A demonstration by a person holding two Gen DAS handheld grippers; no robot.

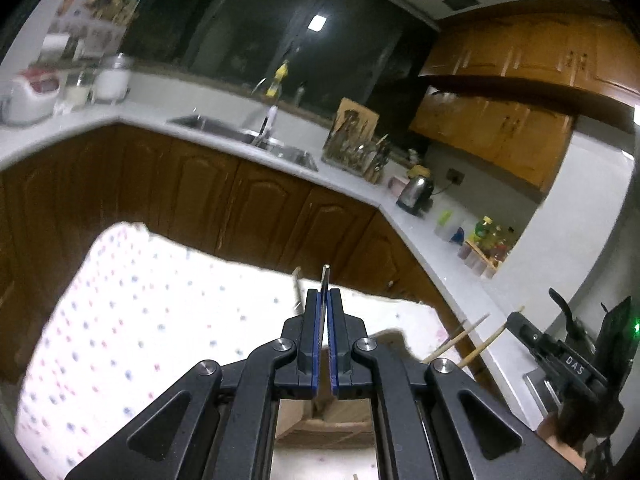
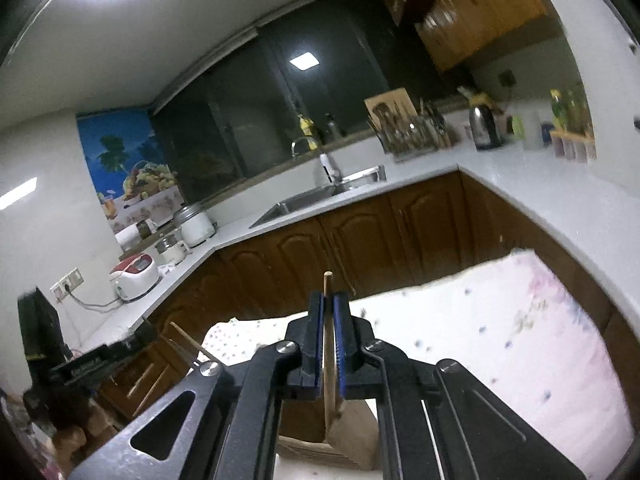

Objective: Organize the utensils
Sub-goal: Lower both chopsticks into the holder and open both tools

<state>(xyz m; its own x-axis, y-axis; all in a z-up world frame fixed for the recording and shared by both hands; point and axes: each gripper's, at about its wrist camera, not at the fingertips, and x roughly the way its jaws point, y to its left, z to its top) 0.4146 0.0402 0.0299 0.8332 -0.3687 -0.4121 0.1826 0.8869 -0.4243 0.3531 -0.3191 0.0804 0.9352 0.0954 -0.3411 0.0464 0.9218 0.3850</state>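
Left wrist view: the left gripper (image 1: 325, 300) stands nearly closed, its two blue-lined fingers pinching one thin metal utensil (image 1: 325, 280) whose dark tip pokes up past the fingertips; what kind of utensil it is cannot be told, since only that narrow edge shows. Below the gripper lies one table under a dotted cloth (image 1: 120, 312); the cloth's far edge runs ragged just beyond the fingertips, with brown cabinet doors (image 1: 224, 192) behind it; most of the cloth to the left of the gripper is bare. Under the gripper's frame sits one wooden box (image 1: 320, 420), seen only in part. To the right of the gripper the other tool's black body shows, and near it two or three wooden sticks (image 1: 460, 340) angle upward; the count is unsure.

Right wrist view: the right gripper (image 2: 329, 320) is likewise narrow, its fingers clamped on one wooden chopstick (image 2: 329, 344) that runs upright between them, its top above the fingertips and its lower end down in the wooden box (image 2: 348, 440) under the frame; the box has a divider, and which compartment the stick meets is unclear. Right of this gripper the cloth (image 2: 500, 340) spreads wide and bare to its far edge; left of it the other tool appears with at least two wooden sticks (image 2: 184, 340) beside it.
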